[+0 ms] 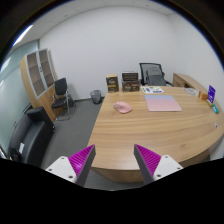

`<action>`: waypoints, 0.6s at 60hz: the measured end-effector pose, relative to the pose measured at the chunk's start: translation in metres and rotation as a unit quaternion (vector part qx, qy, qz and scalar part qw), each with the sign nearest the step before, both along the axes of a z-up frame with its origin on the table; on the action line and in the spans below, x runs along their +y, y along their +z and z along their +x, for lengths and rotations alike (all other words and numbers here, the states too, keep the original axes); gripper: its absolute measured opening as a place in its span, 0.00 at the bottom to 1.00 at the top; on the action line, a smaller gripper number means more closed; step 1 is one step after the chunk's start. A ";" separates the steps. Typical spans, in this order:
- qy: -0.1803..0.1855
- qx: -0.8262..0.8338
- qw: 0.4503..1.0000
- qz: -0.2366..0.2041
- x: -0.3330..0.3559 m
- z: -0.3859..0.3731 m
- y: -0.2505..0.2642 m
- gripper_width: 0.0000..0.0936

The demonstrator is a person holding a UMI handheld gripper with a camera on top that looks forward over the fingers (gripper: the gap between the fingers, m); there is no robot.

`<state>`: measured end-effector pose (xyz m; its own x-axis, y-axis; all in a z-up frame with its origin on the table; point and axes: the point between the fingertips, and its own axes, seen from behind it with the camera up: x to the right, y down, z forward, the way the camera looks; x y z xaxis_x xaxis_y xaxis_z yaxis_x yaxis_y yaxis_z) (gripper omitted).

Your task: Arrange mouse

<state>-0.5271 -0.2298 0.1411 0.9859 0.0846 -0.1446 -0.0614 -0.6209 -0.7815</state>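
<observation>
Across desk (150, 130), pink mouse (122, 107) untouched beside mat (163, 103); gripper (115, 160) fingers apart, holding nothing. Task not begun, approx.

Wood table (150, 125), curved near edge. On it: pink mouse (123, 107) toward far-left edge, pink pad (163, 103) beside it w/ gap, papers (153, 90) at far edge, small items (211, 97) at right end.

Bright even room light, soft shadows, strong fisheye bending at edges, desk (150, 125) slightly soft.
</observation>
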 end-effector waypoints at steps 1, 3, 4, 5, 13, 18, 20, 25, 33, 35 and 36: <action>-0.002 -0.002 1.000 0.005 0.003 0.002 0.001 0.87; -0.005 -0.007 1.000 0.008 0.008 -0.002 -0.001 0.87; -0.007 -0.009 1.000 0.007 0.010 -0.003 -0.002 0.87; -0.010 -0.010 1.000 0.004 0.013 -0.008 -0.005 0.87; -0.024 -0.010 0.999 -0.018 0.042 -0.014 -0.021 0.87; -0.030 -0.016 0.999 -0.024 0.060 -0.007 -0.031 0.87; -0.030 -0.019 0.999 -0.025 0.069 -0.004 -0.036 0.87; -0.024 -0.030 0.999 -0.025 0.094 0.006 -0.048 0.87; -0.022 -0.023 0.999 -0.013 0.154 0.018 -0.062 0.87; -0.016 -0.017 1.000 -0.006 0.172 0.018 -0.063 0.87; -0.012 -0.016 1.000 -0.002 0.181 0.019 -0.063 0.87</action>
